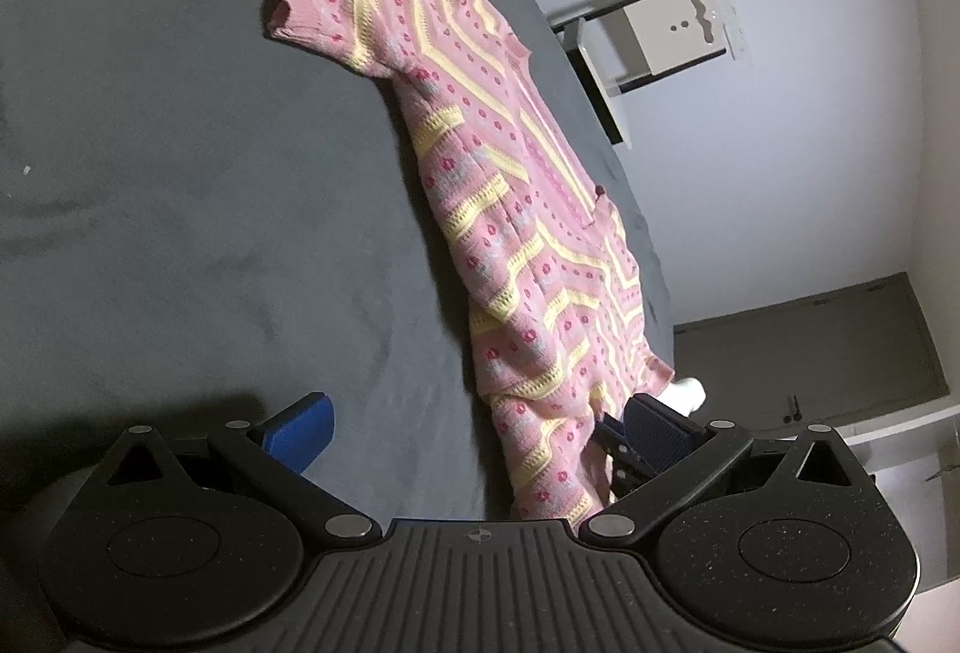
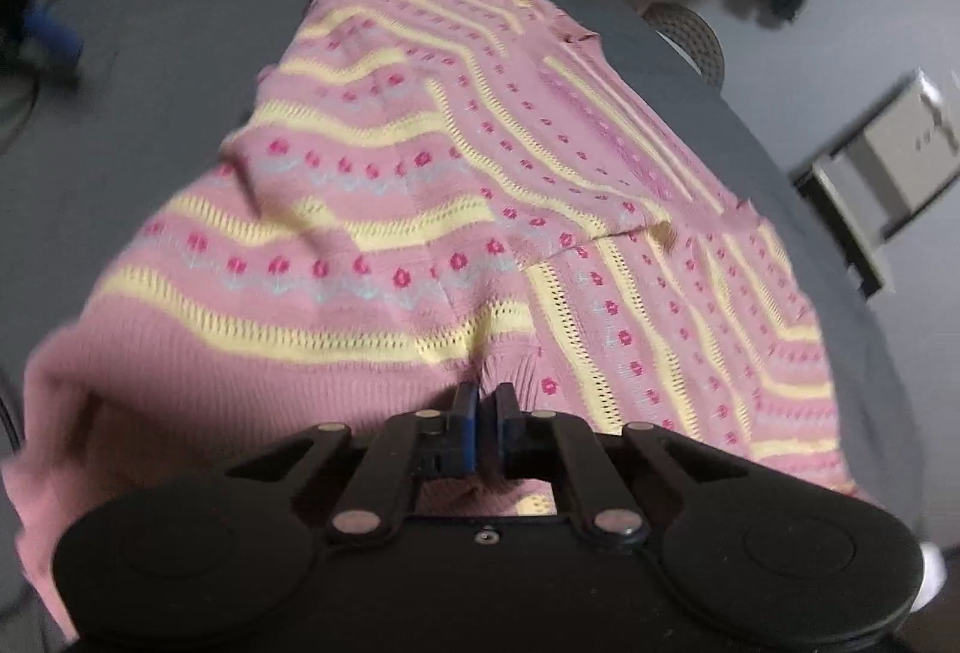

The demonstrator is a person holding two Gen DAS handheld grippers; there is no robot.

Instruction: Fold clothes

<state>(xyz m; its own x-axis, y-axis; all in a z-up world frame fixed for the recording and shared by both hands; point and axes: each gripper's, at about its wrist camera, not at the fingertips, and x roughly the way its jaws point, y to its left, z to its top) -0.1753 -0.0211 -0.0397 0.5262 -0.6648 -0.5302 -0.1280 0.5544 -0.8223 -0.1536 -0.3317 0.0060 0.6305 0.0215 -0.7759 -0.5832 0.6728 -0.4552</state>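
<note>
On the dark counter (image 1: 180, 173), the pink sweater (image 1: 480, 209) runs lengthwise from upper left toward lower right of the left view. Right gripper (image 2: 486, 401) pinches its hem; left gripper (image 1: 480, 425) is spread wide, empty.

The right wrist view is showing motion blur over most of its picture. The hem of the pink sweater (image 2: 198, 383) is running under the right claw (image 2: 485, 401), whose body is hiding the cloth below it. At the upper left, a blurred blue thing (image 2: 54, 35) is too unclear to name. In the left wrist view, the sweater's lower end (image 1: 552, 473) is disappearing behind the left claw (image 1: 480, 425). The frame's top edge is cutting the sweater's far end.
</note>
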